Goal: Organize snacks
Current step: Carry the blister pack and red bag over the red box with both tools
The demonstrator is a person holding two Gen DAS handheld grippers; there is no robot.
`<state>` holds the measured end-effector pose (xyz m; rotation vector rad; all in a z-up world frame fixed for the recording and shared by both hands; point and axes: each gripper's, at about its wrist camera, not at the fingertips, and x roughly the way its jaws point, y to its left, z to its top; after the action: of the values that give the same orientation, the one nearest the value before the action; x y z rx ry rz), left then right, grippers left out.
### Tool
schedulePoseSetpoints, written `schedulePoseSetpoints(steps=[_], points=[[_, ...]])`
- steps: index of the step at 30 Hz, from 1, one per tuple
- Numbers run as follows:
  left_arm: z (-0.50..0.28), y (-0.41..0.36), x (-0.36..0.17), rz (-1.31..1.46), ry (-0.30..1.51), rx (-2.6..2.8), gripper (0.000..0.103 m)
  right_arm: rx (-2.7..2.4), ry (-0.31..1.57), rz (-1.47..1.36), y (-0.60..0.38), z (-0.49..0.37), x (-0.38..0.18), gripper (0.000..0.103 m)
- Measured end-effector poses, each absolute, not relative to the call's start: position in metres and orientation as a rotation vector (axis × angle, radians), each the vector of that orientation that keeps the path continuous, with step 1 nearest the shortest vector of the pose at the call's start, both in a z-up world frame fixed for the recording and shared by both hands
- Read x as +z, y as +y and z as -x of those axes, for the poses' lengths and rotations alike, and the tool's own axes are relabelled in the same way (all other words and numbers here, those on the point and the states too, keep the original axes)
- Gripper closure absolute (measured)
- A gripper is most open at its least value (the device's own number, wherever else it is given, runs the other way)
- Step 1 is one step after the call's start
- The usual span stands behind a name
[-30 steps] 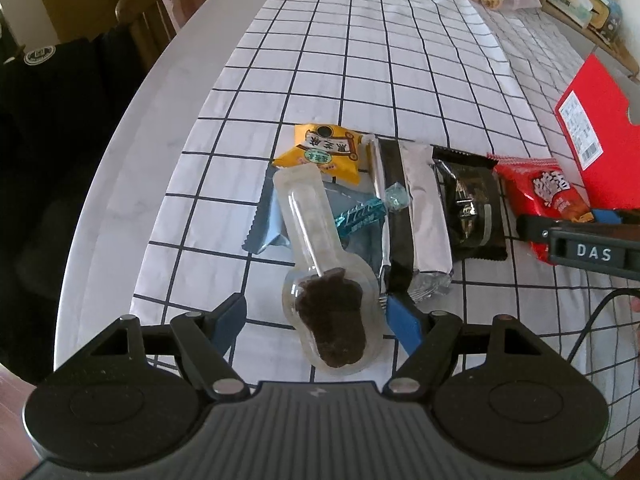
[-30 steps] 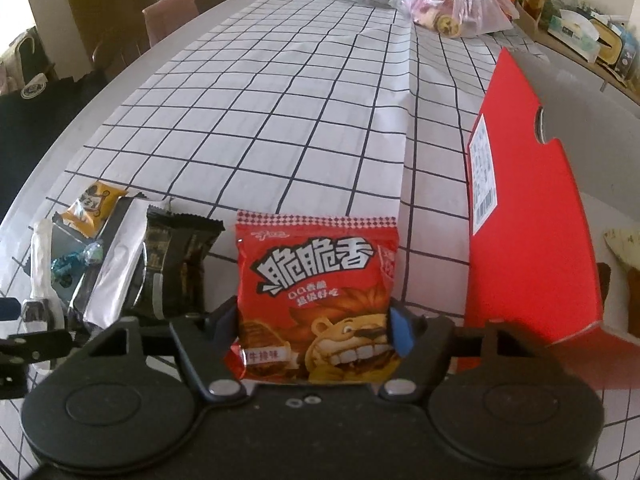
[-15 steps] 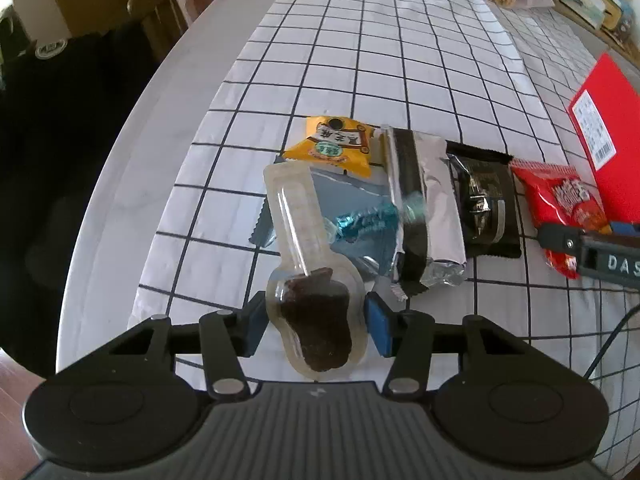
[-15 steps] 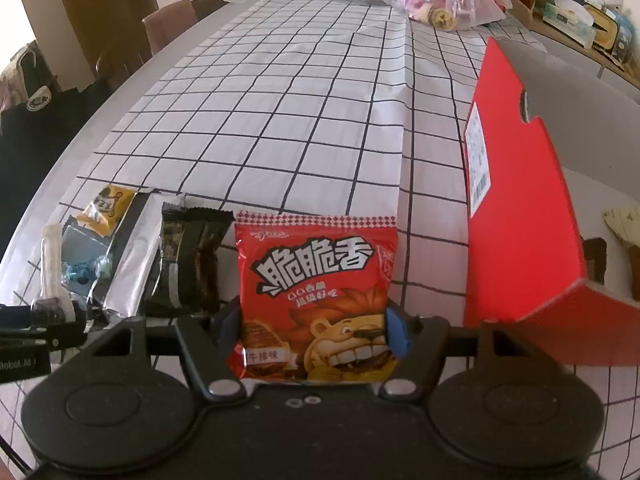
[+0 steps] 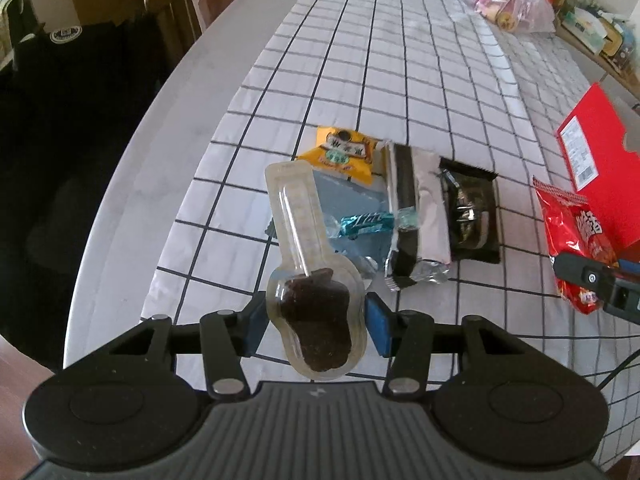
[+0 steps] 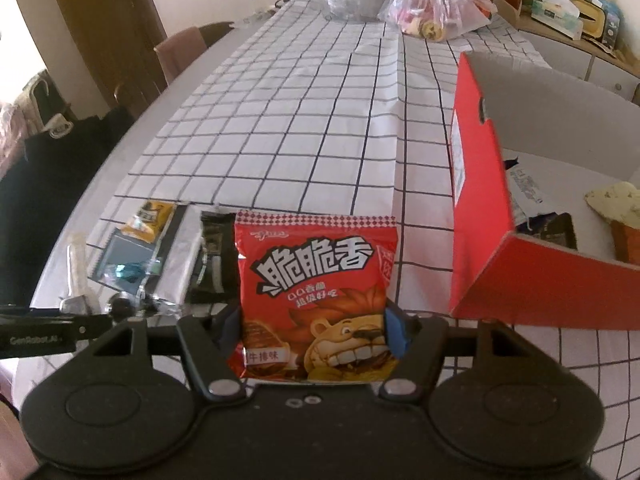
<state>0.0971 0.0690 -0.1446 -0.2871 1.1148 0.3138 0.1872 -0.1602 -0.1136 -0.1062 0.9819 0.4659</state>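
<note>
Two snacks are clamped now, the lollipop (image 5: pixel 316 320) in the left gripper (image 5: pixel 316 322) and the red chip bag (image 6: pixel 314 300) in the right gripper (image 6: pixel 314 330), so both should be lifted clear and dropped gently into the red box (image 6: pixel 480 200) at right.

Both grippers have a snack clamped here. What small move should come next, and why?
Probably carry the red snack bag, gripped in the right gripper, sideways over the open red box. The box stands just beside it and already holds snacks. The left gripper grips the clear lollipop pack, which could follow.
</note>
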Motion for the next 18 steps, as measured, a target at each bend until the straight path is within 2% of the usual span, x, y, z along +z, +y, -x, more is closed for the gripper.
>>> schedulePoseSetpoints(steps=[18], points=[[-0.105,0.026,-0.077,0.253,1.030,0.169,0.052,0.456,0.862,0.041,-0.206,-0.172,-0.046,0.036]])
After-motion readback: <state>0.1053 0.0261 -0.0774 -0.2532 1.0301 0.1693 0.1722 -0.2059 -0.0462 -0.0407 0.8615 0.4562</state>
